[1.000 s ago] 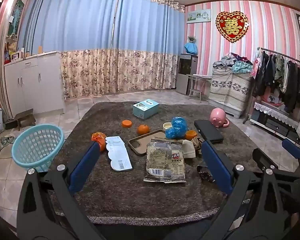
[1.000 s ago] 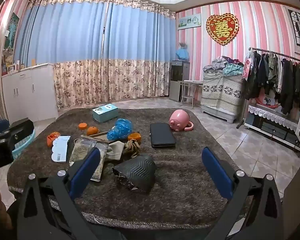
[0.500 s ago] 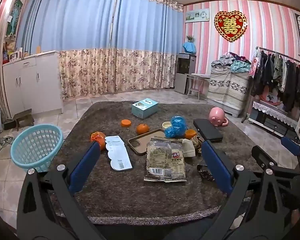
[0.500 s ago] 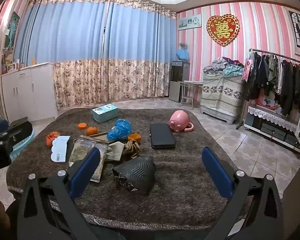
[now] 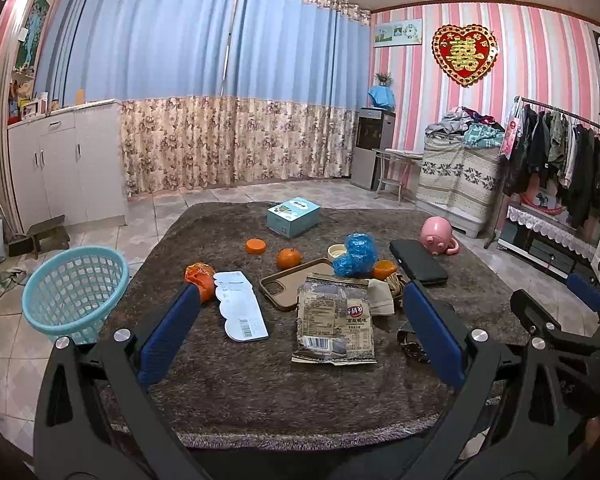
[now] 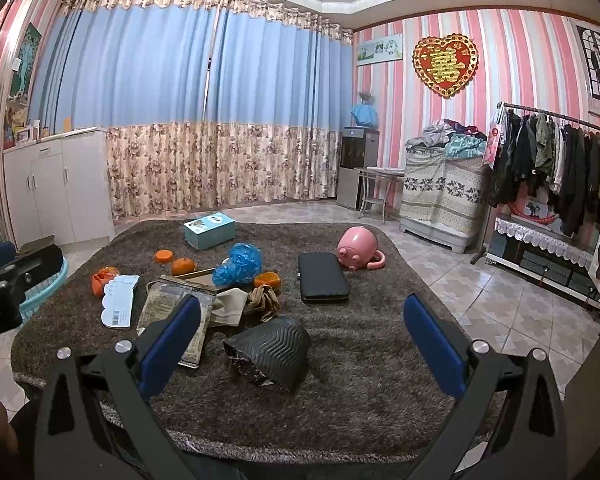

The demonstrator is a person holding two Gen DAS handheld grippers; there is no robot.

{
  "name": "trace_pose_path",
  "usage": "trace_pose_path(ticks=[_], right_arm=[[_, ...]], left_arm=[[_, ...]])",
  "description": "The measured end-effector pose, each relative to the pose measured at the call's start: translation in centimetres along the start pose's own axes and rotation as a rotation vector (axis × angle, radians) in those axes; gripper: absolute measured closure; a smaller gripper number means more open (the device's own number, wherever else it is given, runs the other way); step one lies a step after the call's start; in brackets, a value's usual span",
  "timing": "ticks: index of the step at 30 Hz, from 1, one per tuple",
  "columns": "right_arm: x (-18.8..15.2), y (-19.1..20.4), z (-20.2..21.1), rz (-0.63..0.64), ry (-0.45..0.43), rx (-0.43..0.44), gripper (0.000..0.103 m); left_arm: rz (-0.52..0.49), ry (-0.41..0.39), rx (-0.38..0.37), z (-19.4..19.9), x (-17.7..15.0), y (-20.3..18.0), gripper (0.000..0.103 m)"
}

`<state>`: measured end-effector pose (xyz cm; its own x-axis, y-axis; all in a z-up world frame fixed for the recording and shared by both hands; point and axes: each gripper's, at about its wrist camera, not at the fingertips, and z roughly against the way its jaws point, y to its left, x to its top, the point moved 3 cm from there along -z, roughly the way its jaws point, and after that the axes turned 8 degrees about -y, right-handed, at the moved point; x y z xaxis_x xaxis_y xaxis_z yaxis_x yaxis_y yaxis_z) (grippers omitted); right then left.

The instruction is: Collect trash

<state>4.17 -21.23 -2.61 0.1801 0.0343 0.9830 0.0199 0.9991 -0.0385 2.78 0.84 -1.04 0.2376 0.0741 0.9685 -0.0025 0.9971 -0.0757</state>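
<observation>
Trash lies on a brown shaggy table [image 5: 260,400]: a torn snack wrapper [image 5: 335,320], a white paper slip [image 5: 242,306], a crumpled orange wrapper [image 5: 199,274], a blue plastic bag [image 5: 356,254] and a beige tissue [image 5: 380,298]. A crumpled black bag [image 6: 274,354] sits near the front in the right wrist view. A light-blue basket [image 5: 74,284] stands on the floor at the left. My left gripper [image 5: 300,332] is open above the front edge, facing the wrapper. My right gripper [image 6: 300,336] is open, with the black bag between its fingers' line of sight.
Also on the table are a teal box [image 5: 293,216], an orange lid [image 5: 256,246], tangerines [image 5: 289,258], a phone case [image 5: 296,282], a black wallet [image 5: 418,262] and a pink mug [image 5: 438,236]. A clothes rack [image 5: 560,160] stands at the right, white cabinets [image 5: 64,160] at the left.
Both views have shifted only slightly; the objects sit a touch lower and closer. Both grippers stay open and nothing on the table has moved.
</observation>
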Motion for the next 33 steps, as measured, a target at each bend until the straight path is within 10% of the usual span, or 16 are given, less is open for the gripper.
trace_pose_path(ticks=[33], right_arm=[[0.77,-0.01,0.54,0.003,-0.013,0.001,0.004]], left_arm=[[0.000,-0.003,0.001,0.05,-0.01,0.03,0.005]])
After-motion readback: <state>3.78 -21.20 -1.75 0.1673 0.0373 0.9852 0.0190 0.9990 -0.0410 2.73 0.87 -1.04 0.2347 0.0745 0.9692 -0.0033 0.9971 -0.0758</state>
